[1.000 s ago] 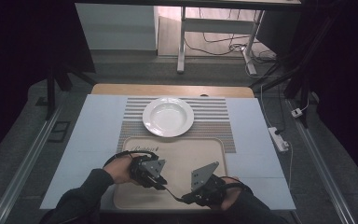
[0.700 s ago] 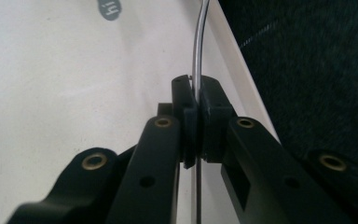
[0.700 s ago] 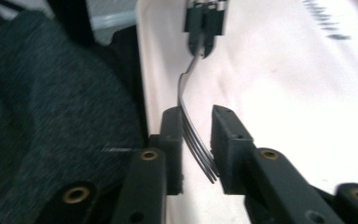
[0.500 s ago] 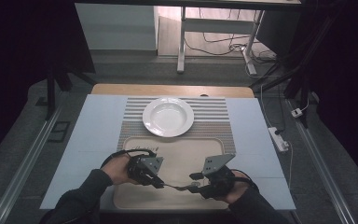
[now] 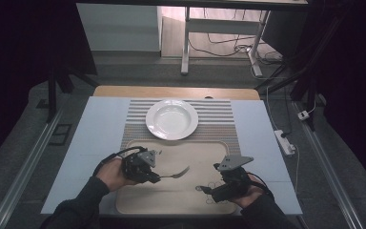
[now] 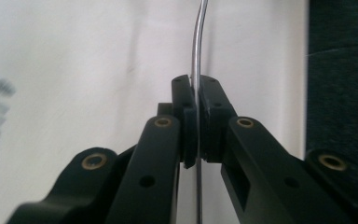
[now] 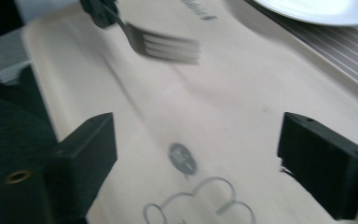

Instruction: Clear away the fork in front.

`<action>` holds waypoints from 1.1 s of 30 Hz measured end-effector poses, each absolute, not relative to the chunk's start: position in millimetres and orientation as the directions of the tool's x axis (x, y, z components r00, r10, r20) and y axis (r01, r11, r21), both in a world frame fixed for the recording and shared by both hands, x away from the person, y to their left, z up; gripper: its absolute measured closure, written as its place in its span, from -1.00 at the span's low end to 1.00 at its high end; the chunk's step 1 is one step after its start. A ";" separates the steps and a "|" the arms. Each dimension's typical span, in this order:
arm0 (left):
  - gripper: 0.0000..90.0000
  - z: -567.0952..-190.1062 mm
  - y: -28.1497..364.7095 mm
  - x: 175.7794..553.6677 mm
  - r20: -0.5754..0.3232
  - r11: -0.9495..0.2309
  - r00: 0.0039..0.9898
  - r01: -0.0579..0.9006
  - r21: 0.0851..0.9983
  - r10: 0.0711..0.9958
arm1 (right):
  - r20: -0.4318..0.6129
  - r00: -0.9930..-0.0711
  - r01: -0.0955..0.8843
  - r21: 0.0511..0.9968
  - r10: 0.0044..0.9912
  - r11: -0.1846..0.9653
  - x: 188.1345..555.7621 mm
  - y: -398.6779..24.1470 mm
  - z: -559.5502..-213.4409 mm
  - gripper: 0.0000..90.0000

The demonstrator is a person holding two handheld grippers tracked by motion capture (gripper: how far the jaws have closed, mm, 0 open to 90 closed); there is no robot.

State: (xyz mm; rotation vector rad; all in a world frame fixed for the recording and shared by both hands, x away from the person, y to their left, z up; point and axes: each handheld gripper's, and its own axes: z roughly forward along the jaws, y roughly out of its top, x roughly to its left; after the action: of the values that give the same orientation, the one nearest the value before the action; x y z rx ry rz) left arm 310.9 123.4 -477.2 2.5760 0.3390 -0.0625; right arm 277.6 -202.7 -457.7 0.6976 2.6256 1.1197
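A metal fork (image 5: 177, 173) hangs just above the beige tray (image 5: 205, 157), tines pointing right. My left gripper (image 5: 155, 177) is shut on its handle. In the left gripper view the thin handle (image 6: 197, 46) runs up between the closed pads (image 6: 189, 116). My right gripper (image 5: 208, 192) sits over the tray's right front part; its jaws have just been opening and stand wide apart with nothing between them. In the right gripper view (image 7: 196, 154) the fork (image 7: 165, 44) floats ahead, clear of both pads. A white plate (image 5: 171, 119) rests on the striped mat behind the tray.
The striped placemat (image 5: 219, 119) and tray lie on a pale blue table cover (image 5: 100, 124). A power strip (image 5: 284, 141) lies off the right edge. Table legs and cables stand at the back. A cloud drawing (image 7: 200, 205) marks the tray near my right gripper.
The right gripper has opened, let go of the fork and drawn off to the right. The left gripper keeps the fork and has shifted slightly left.
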 end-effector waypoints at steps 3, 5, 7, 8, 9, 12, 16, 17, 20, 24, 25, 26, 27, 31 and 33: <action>0.92 -477.6 129.7 311.9 -0.147 -0.799 0.941 0.338 0.498 0.306 | -0.011 -0.851 0.356 0.722 0.525 0.593 276.2 -208.5 -458.4 -0.79; 0.92 -477.7 133.5 311.2 -0.160 -0.777 0.920 0.387 0.496 0.357 | -0.011 -0.839 0.366 0.728 0.543 0.580 274.6 -212.8 -458.8 -0.83; 0.92 -477.1 137.7 311.0 -0.173 -0.754 0.896 0.439 0.488 0.410 | -0.004 -0.830 0.378 0.732 0.558 0.568 272.8 -218.1 -459.4 -0.84; 0.92 -476.8 140.1 310.7 -0.176 -0.739 0.883 0.463 0.490 0.436 | -0.004 -0.824 0.382 0.733 0.566 0.562 271.7 -220.7 -459.5 -0.84; 0.92 -476.5 142.2 310.2 -0.183 -0.718 0.864 0.493 0.492 0.468 | -0.006 -0.819 0.385 0.735 0.573 0.558 270.5 -223.2 -459.2 -0.84; 0.92 -475.7 150.4 307.8 -0.197 -0.663 0.815 0.562 0.494 0.544 | -0.013 -0.797 0.392 0.749 0.603 0.534 266.1 -230.6 -457.4 -0.85; 0.92 -477.5 159.1 301.5 -0.228 -0.585 0.740 0.650 0.485 0.633 | -0.001 -0.784 0.405 0.758 0.621 0.512 260.6 -239.5 -457.4 -0.85; 0.92 -478.4 159.9 299.8 -0.231 -0.568 0.722 0.668 0.481 0.653 | -0.003 -0.781 0.407 0.756 0.625 0.513 259.7 -241.2 -457.6 -0.85; 0.92 -481.0 161.2 296.0 -0.247 -0.518 0.673 0.711 0.475 0.697 | 0.003 -0.776 0.419 0.750 0.630 0.512 257.8 -244.3 -459.1 -0.85; 0.92 -485.3 161.2 293.1 -0.250 -0.463 0.611 0.757 0.461 0.751 | -0.004 -0.780 0.415 0.745 0.626 0.522 255.4 -245.2 -460.0 -0.85; 0.92 -486.7 161.3 292.8 -0.257 -0.451 0.599 0.767 0.456 0.758 | -0.004 -0.781 0.414 0.744 0.624 0.524 254.9 -245.4 -460.0 -0.85; 0.92 -488.0 161.2 292.5 -0.263 -0.441 0.587 0.776 0.451 0.766 | -0.005 -0.783 0.415 0.742 0.622 0.527 254.5 -245.5 -460.2 -0.85; 0.92 -489.1 160.8 292.2 -0.265 -0.431 0.575 0.785 0.444 0.774 | -0.007 -0.784 0.416 0.737 0.621 0.533 254.0 -245.7 -460.5 -0.85; 0.92 -493.8 159.6 291.2 -0.281 -0.386 0.530 0.814 0.434 0.800 | -0.014 -0.786 0.412 0.733 0.618 0.541 252.8 -246.8 -461.5 -0.85; 0.92 -496.9 159.3 291.0 -0.287 -0.361 0.502 0.830 0.426 0.816 | -0.014 -0.785 0.414 0.733 0.620 0.540 252.1 -247.6 -461.3 -0.85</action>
State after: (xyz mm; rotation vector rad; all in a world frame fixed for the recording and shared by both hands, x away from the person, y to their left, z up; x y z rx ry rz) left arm 291.0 159.3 -496.9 2.2273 1.3472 -0.0353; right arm 252.1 -247.6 -461.3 0.8628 2.5078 1.0872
